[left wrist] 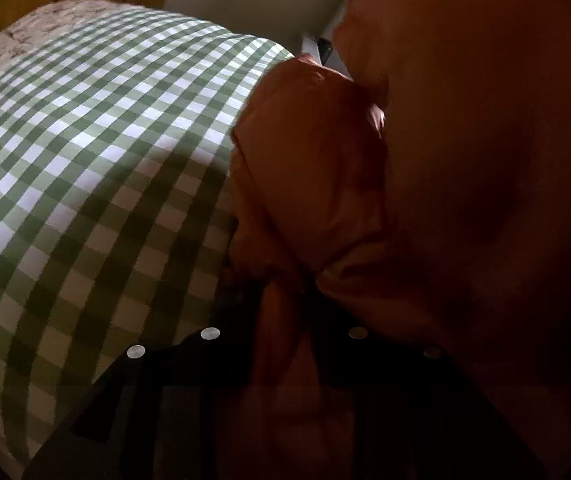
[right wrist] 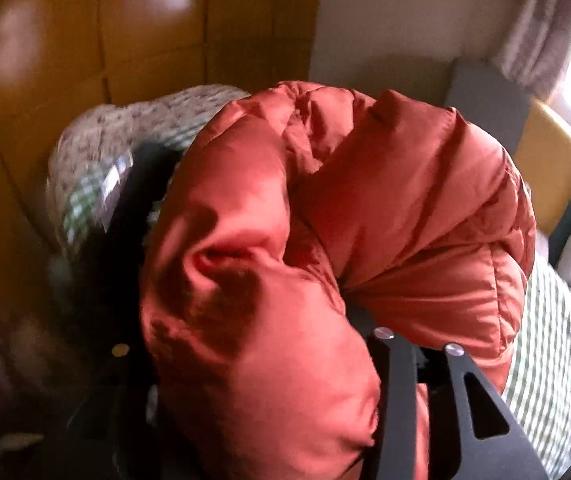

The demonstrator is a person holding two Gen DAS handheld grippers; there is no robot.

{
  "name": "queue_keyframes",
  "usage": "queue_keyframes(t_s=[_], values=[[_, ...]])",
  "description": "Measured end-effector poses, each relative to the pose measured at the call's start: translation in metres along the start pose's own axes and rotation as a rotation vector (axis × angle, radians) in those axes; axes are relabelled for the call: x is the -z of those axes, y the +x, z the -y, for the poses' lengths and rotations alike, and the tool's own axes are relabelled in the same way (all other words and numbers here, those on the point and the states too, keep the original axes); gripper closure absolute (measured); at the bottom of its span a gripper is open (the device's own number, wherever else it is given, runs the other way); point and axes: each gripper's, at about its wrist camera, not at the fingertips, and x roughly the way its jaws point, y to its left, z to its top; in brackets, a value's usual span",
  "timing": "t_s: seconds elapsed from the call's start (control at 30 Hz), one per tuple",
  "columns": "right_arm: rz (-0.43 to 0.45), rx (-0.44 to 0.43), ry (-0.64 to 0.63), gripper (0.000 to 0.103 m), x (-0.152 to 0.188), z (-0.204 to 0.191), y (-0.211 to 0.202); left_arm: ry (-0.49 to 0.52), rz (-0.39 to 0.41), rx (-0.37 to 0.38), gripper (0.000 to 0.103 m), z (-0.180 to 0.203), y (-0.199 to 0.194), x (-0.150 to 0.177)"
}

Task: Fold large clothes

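Left wrist view: left gripper (left wrist: pixel 285 308) pinches a bunched edge of the orange puffer jacket (left wrist: pixel 465 200), lifted above the checked bedsheet (left wrist: pixel 93 152); the fingers are mostly buried in fabric. Right wrist view: right gripper (right wrist: pixel 325 344) looks clamped on the jacket (right wrist: pixel 365 200), whose bulk covers the jaws. Jacket hangs crumpled in the air between both grippers, no neat fold visible. Judged early: spreading and folding remain.

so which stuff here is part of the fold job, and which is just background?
Job: jacket, left claw, right claw, checked sheet as the work surface.
Background: floral bedding, wooden panels, curtain.
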Motion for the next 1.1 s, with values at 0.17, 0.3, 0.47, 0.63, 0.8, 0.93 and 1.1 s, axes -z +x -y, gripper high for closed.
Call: queue_keyframes(t_s=[0.17,0.3,0.47,0.63,0.8,0.93,1.1], values=[[0.056,0.025,-0.103,0.031,0.016,-0.011,-0.006,-0.095,0.115,0.054,0.079,-0.037,-0.068,-0.017],[0.102,0.073,-0.183,0.021,0.025,-0.028,-0.007,-0.033,0.248,0.202,0.079,-0.029,-0.145,-0.038],[0.138,0.129,-0.250,0.013,0.034,-0.043,-0.009,0.251,0.189,0.310,0.037,0.052,-0.166,-0.060],[0.164,0.171,-0.299,0.011,0.042,-0.048,-0.014,0.388,-0.027,0.217,0.032,0.109,-0.105,-0.065],[0.191,0.119,-0.297,0.011,0.044,-0.040,-0.035,0.373,-0.120,0.176,0.089,0.115,-0.072,-0.069],[0.205,-0.165,-0.144,0.011,0.050,0.006,-0.082,0.382,-0.074,0.169,0.093,0.121,-0.091,-0.064],[0.242,-0.326,0.184,0.015,0.049,0.091,-0.109,0.357,-0.034,0.136,0.094,0.110,-0.114,-0.053]])
